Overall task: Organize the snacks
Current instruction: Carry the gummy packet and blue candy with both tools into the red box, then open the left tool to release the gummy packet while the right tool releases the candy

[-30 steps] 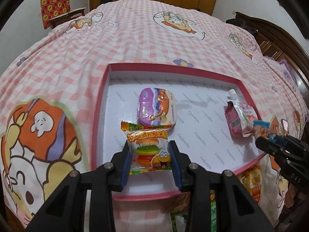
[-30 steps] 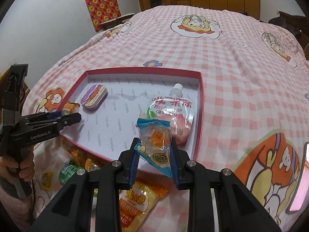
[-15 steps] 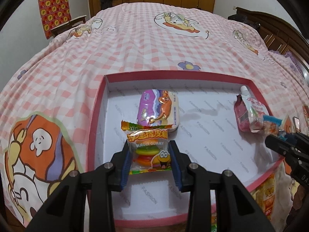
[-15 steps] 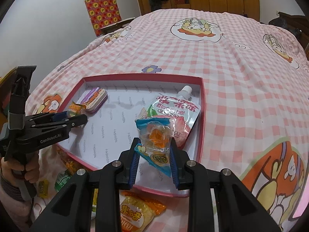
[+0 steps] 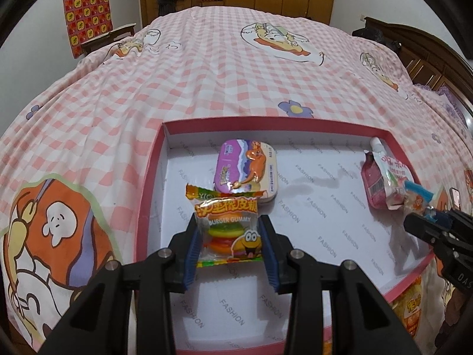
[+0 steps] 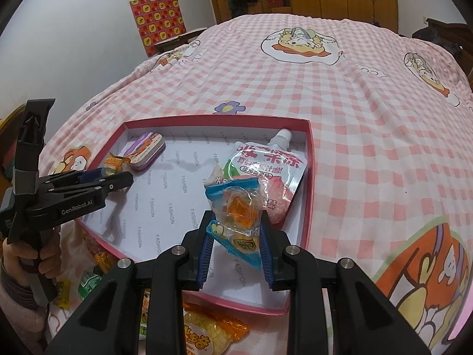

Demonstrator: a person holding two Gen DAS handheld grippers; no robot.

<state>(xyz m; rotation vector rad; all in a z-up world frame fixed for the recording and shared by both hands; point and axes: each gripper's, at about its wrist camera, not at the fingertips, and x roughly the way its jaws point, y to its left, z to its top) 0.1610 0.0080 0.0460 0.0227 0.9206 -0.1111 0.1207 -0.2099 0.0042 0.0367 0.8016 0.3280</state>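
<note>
**Snack sorting: partly complete, two packets in transit**

Status: The pink-rimmed tray (image 5: 147, 177) lies on the checked bedspread (image 5: 207, 68) and already contains two items. The purple tin (image 5: 246, 171) rests flat near the far left of the tray floor. The spouted jelly pouch (image 6: 266, 171) lies along the right wall, spout toward the far corner.

Left tongs (image 5: 230, 251): closed lightly on the burger gummy packet (image 5: 227, 227), pads against both side edges. The packet hangs over the near left part of the tray, just in front of the tin. Whether its lower edge touches the tray floor cannot be determined.

Right tongs (image 6: 236, 236): closed nearly fully on the blue-edged candy packet (image 6: 236, 207), which contains an orange sweet. The packet is held above the near right part of the tray, overlapping the lower end of the jelly pouch in view.

Remaining work: Both held packets are judged ready for release into the tray. Outside the near rim, further snacks wait on the bed: a yellow packet (image 6: 207, 337), a green packet (image 6: 88, 284) and small orange-wrapped pieces (image 6: 100, 257). The count is unclear, since the tongs and tray hide part of the pile. The task is judged under half done.
</note>
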